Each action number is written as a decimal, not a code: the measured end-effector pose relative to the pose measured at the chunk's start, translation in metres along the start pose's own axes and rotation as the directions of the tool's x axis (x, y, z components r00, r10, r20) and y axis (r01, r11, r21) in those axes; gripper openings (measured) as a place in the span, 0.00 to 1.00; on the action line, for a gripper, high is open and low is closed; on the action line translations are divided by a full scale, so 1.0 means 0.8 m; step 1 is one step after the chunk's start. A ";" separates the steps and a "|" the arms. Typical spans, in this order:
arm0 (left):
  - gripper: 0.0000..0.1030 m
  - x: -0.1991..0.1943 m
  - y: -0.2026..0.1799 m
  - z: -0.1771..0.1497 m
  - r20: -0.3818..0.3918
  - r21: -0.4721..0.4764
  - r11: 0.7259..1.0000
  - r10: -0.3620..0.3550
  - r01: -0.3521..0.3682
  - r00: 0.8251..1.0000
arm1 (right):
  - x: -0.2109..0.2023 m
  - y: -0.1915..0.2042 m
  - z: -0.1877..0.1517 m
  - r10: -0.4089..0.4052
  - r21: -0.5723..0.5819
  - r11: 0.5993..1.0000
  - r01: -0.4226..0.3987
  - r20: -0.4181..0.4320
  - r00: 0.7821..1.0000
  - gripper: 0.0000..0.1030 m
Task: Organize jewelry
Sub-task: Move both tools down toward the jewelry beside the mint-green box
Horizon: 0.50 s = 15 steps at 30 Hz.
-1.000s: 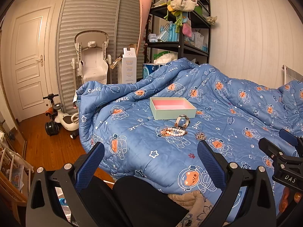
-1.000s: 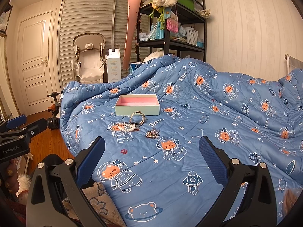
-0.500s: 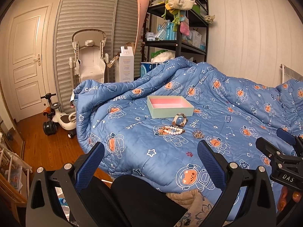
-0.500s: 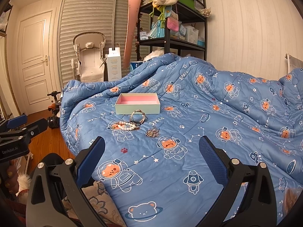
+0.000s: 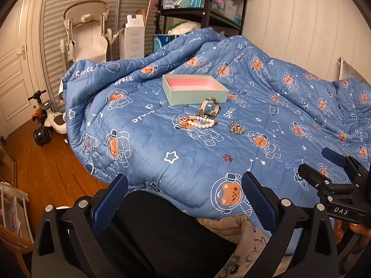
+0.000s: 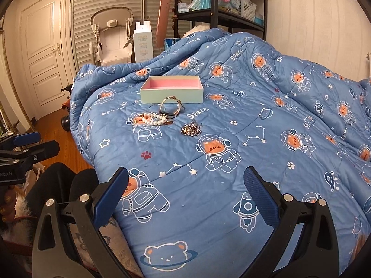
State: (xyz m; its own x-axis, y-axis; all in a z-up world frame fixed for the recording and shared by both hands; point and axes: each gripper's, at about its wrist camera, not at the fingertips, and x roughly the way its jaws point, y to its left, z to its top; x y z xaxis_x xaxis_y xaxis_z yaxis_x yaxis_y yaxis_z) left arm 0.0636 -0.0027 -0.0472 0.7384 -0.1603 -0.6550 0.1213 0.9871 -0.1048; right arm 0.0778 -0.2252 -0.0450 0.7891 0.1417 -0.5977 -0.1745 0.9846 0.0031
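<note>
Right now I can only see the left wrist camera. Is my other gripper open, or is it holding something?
Observer: The right wrist view shows the right gripper wide open, with nothing between its fingers.
Operator: What's in front of it?
Observer: Only blue quilt right below it. The little chain pile lies farther ahead, near its middle line.
Operator: Can you see my left gripper from there?
Observer: Yes. The left gripper shows side-on at that view's left edge, beside the bed, with wooden floor behind it.
</note>
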 end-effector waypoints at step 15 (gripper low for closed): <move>0.93 0.123 0.020 0.021 -0.150 0.027 0.999 -0.018 0.022 0.989 | 0.144 -0.055 0.030 0.142 0.092 0.988 -0.124 -0.227 0.964 0.86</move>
State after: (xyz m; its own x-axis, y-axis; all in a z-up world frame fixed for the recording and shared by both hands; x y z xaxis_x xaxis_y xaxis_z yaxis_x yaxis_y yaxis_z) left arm 0.1491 -0.0029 -0.1011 0.6285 -0.1758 -0.7577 0.1558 0.9828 -0.0988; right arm 0.1904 -0.2497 -0.0945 0.6020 0.2528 -0.7574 -0.2159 0.9648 0.1505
